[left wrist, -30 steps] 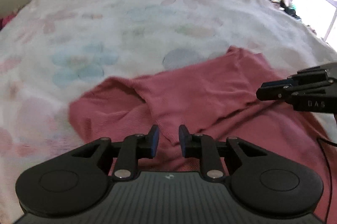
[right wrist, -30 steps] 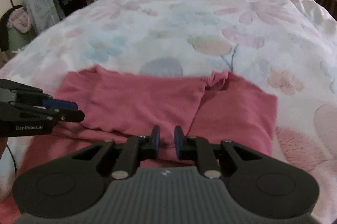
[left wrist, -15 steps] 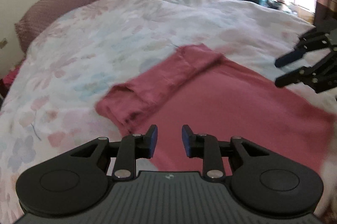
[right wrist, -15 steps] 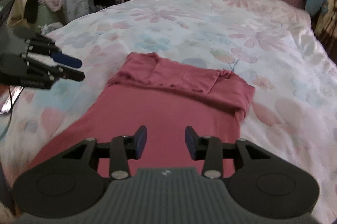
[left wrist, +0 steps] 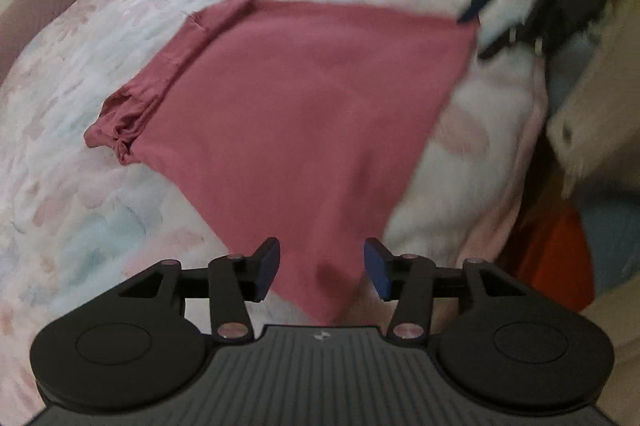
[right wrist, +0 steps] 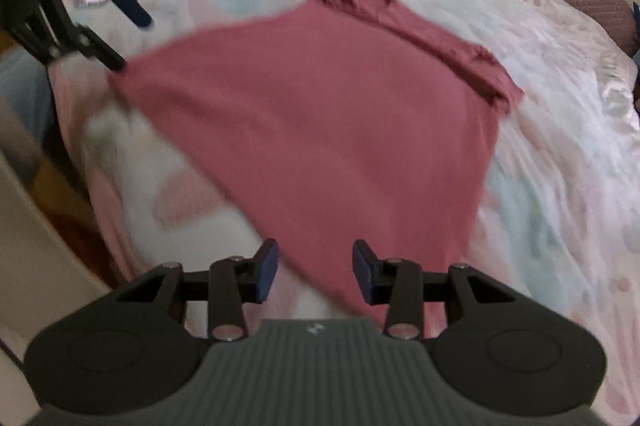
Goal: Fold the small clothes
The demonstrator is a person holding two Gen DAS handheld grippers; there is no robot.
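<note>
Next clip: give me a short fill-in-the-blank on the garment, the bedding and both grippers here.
The dusty-pink knit garment lies on a ____-patterned bedspread.
The left gripper has ____ jaws.
A garment corner sits between the right gripper pads, which are ____ in colour.
Missing: floral; open; blue

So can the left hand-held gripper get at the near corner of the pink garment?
Probably yes: the left hand-held gripper is open, the pink garment corner lies between its fingers, nothing blocking.

The pink garment (left wrist: 304, 113) was matt, soft cloth lying on a floral bedspread (left wrist: 80, 185) with a faint satin sheen.
</note>
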